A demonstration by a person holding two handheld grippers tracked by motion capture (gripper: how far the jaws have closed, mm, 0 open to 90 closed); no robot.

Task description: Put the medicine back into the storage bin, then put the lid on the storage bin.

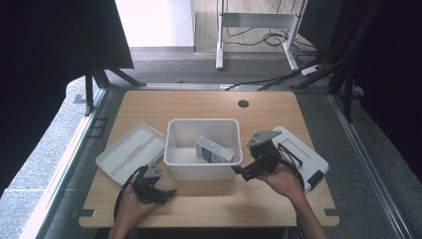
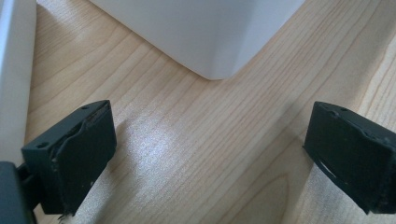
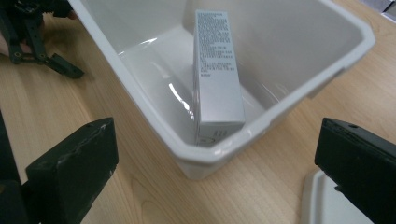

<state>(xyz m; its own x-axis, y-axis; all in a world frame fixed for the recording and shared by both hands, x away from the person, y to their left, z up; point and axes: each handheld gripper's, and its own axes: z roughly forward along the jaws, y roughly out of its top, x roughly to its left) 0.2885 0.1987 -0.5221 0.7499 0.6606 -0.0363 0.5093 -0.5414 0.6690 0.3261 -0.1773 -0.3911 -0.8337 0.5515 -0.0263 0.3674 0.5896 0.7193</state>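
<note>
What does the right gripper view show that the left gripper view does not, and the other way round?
The right gripper view shows the inside of the white bin with a silver carton leaning in it, and the left gripper farther off. The left gripper view shows the bin's outer corner and the edge of a white lid. Both show open black jaws over the wooden table.

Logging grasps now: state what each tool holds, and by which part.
Nothing is held. The left tool is open over bare table; the right tool is open beside the bin, short of the box.
</note>
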